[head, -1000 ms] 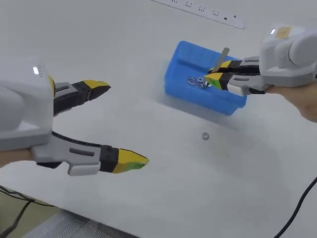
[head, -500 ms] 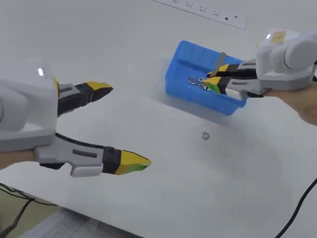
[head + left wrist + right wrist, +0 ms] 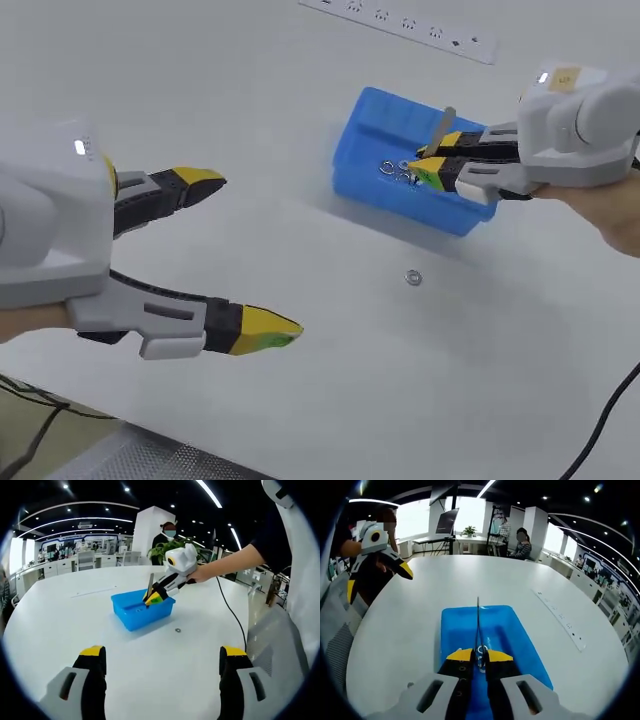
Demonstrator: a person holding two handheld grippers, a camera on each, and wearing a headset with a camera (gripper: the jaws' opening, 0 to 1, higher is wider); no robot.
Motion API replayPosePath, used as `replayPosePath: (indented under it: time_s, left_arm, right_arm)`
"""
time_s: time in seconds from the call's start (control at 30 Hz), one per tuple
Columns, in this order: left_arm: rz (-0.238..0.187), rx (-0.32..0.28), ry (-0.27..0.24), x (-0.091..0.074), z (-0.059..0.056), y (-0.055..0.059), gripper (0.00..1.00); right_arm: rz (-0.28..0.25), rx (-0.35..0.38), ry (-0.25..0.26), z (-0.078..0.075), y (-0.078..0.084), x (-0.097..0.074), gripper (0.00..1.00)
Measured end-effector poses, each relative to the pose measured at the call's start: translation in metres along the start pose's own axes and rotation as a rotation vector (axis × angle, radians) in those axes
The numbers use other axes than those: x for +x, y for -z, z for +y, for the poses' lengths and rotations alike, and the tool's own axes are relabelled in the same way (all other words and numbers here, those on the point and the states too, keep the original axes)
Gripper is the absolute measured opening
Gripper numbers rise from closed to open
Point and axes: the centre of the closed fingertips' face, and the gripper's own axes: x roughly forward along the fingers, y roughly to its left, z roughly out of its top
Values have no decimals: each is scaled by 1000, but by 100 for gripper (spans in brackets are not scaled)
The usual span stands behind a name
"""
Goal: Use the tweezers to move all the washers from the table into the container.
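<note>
A blue container (image 3: 455,205) stands on the white table, with several washers (image 3: 397,170) lying inside it. My right gripper (image 3: 432,167) hovers over the container's right part, shut on the metal tweezers (image 3: 444,127), whose free end sticks up behind the jaws. In the right gripper view the tweezers (image 3: 478,622) run forward from the right gripper (image 3: 479,656) over the container (image 3: 502,625). One washer (image 3: 414,277) lies on the table in front of the container. My left gripper (image 3: 235,255) is open with nothing in it, far to the left. From the left gripper (image 3: 162,660) I see the container (image 3: 135,617) and the loose washer (image 3: 178,629).
A white power strip (image 3: 400,22) lies along the table's far side. A black cable (image 3: 600,425) crosses the near right corner. The table's near edge (image 3: 150,440) runs along the lower left. People stand in the room beyond the table.
My right gripper has sunk slightly over the container with the tweezers still in it. The left gripper has hardly moved.
</note>
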Motion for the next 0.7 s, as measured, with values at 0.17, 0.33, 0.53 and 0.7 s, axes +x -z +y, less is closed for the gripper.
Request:
replayPosePath:
  time_s: [0.17, 0.33, 0.53, 0.7]
  left_arm:
    - [-4, 8, 5, 2, -1, -4, 99]
    - [0, 9, 14, 2, -4, -4, 99]
    - [1, 4, 8, 0, -3, -2, 99]
    - [-4, 17, 6, 3, -1, -9, 98]
  right_arm:
    - [10, 21, -6, -1, 2, 1, 10]
    - [18, 4, -9, 2, 4, 3, 10]
    - [7, -2, -19, 3, 1, 2, 8]
    - [5, -14, 24, -8, -1, -4, 7]
